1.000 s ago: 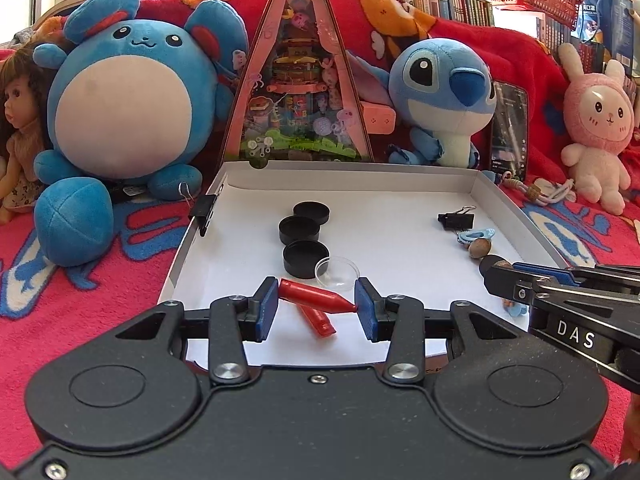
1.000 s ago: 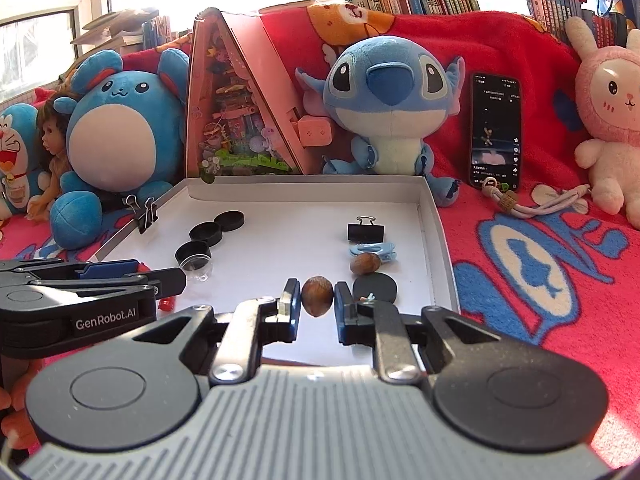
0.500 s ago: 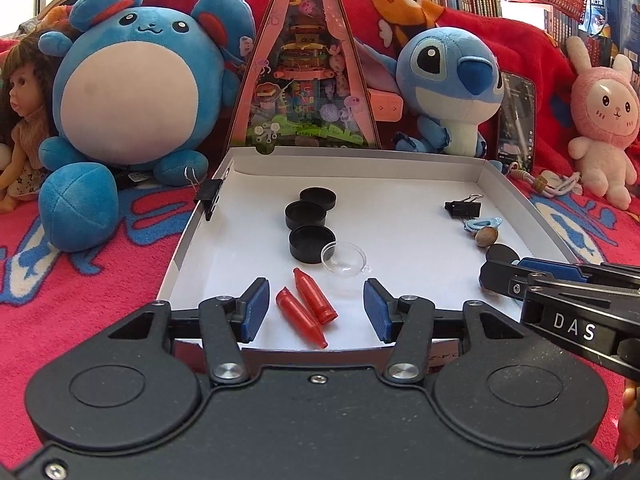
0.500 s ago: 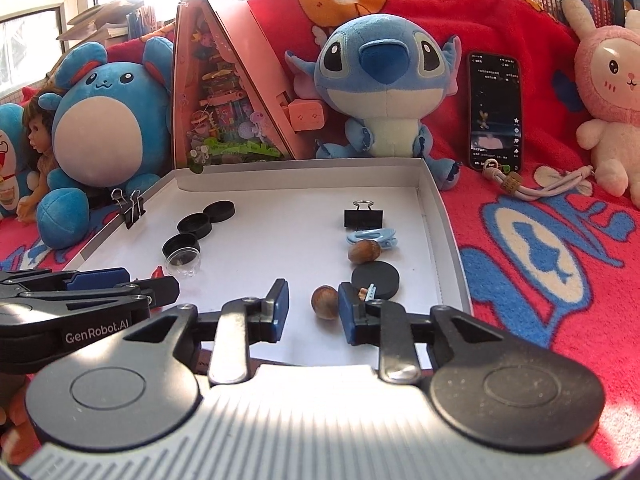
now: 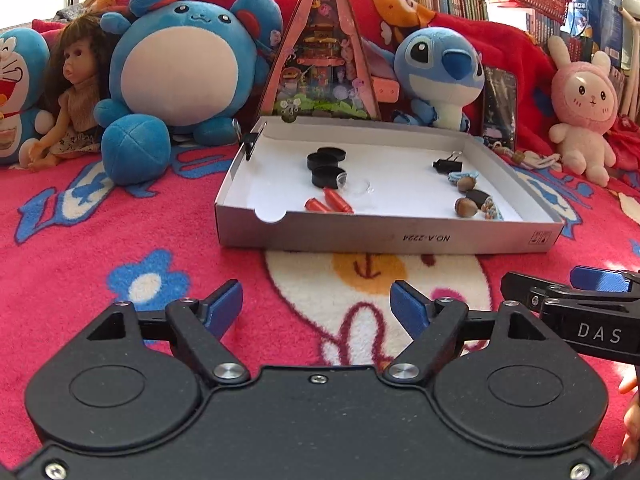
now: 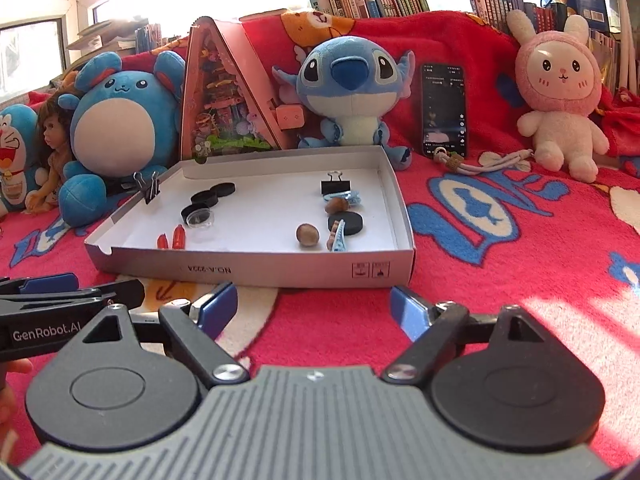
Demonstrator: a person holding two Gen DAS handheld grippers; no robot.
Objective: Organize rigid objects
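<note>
The left gripper (image 5: 316, 306), black with blue pads, hangs released over the red patterned blanket (image 5: 120, 240), nothing between its jaws, which have just been opening. The shallow white cardboard box (image 5: 384, 236) lies straight ahead of both tools, its near wall between them and everything inside.

By the near-left corner of the box lie two small red plastic cones (image 5: 329, 202), side by side, long axes running roughly from the near wall toward the far one. This tool looks the nearer to them.

The right gripper (image 6: 314, 306) is likewise spread and empty, its jaws just opened. A round brown nut (image 6: 307, 234) rests near the near-right corner, ahead and only slightly left of it, beside a flat black disc (image 6: 346, 223).
</note>
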